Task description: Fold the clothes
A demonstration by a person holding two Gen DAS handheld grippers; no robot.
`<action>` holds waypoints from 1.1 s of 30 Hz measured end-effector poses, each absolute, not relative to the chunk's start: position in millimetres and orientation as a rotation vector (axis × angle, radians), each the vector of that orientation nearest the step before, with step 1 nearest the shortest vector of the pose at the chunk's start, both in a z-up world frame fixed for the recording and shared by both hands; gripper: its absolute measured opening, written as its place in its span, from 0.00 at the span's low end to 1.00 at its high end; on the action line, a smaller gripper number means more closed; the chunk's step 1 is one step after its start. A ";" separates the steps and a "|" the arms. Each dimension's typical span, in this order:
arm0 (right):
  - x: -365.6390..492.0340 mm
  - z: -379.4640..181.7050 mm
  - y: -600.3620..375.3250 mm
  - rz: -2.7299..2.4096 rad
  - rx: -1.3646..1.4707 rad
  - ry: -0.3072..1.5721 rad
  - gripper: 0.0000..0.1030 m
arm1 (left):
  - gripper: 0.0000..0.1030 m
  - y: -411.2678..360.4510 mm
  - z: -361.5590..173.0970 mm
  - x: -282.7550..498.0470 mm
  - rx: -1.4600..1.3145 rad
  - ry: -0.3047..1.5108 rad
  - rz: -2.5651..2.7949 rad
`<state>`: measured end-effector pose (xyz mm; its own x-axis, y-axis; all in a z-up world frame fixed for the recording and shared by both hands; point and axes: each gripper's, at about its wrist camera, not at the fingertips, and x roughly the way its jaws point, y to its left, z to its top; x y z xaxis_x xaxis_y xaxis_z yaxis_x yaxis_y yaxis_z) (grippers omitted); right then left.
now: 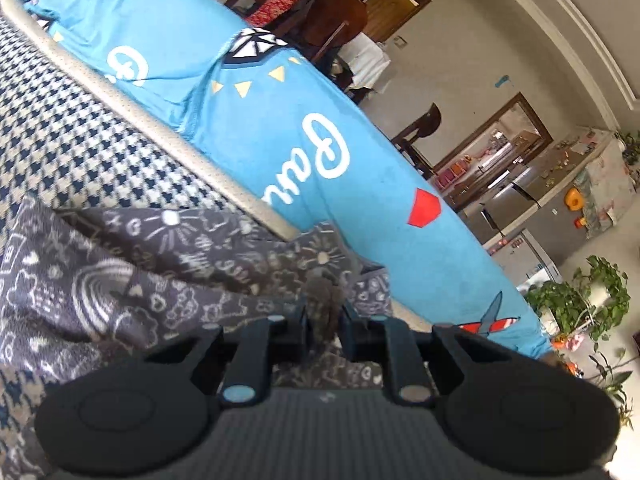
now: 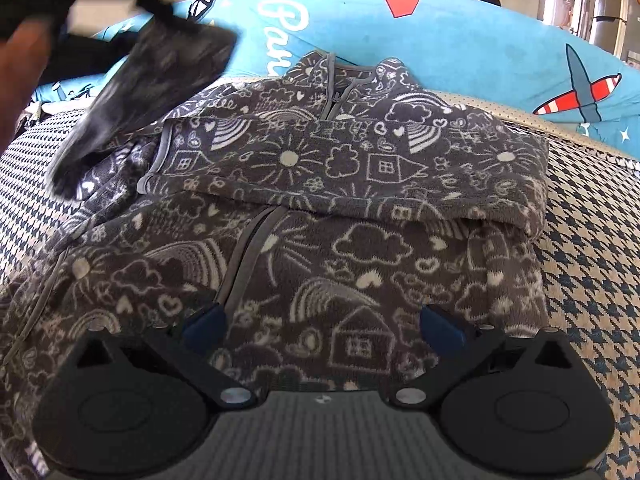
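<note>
Ahead of my open right claw (image 2: 322, 326), the top (image 2: 320, 208) has one sleeve folded over; my left claw (image 1: 323, 316) pinches the other sleeve (image 2: 132, 92), lifted, unfolded.

A houndstooth cushion (image 2: 592, 280) spreads underneath, a blue printed sheet (image 1: 256, 120) drapes behind, potted plants (image 1: 580, 300) stand off right, wooden chairs (image 1: 320, 12) sit beyond.

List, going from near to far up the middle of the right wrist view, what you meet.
Right claw → grey doodle-print fleece jacket → its folded-over sleeve → its zipped collar → blue printed cushion.
</note>
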<state>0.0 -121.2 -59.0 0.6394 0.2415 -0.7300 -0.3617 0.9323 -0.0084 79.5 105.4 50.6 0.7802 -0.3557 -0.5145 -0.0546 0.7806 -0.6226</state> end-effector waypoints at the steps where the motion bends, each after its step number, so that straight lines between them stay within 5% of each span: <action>1: -0.4 -58.2 -122.1 0.352 -0.160 0.810 1.00 | 0.15 99.7 55.7 84.1 -0.669 0.662 -0.197; 13: -4.7 -49.8 -147.3 0.397 -0.105 0.821 1.00 | 0.17 -20.7 80.0 104.3 -0.526 0.816 -0.589; 22: -6.1 -49.0 -146.5 0.383 -0.131 0.817 1.00 | 0.68 -26.0 94.7 75.0 -0.471 0.819 -0.670; 27: -5.4 -43.0 -150.5 0.393 -0.122 0.819 1.00 | 0.82 24.9 111.9 61.9 -0.409 0.706 -0.497; 33: -8.6 -25.4 -154.4 0.407 -0.106 0.748 1.00 | 0.84 106.9 91.4 55.6 -0.420 0.648 -0.214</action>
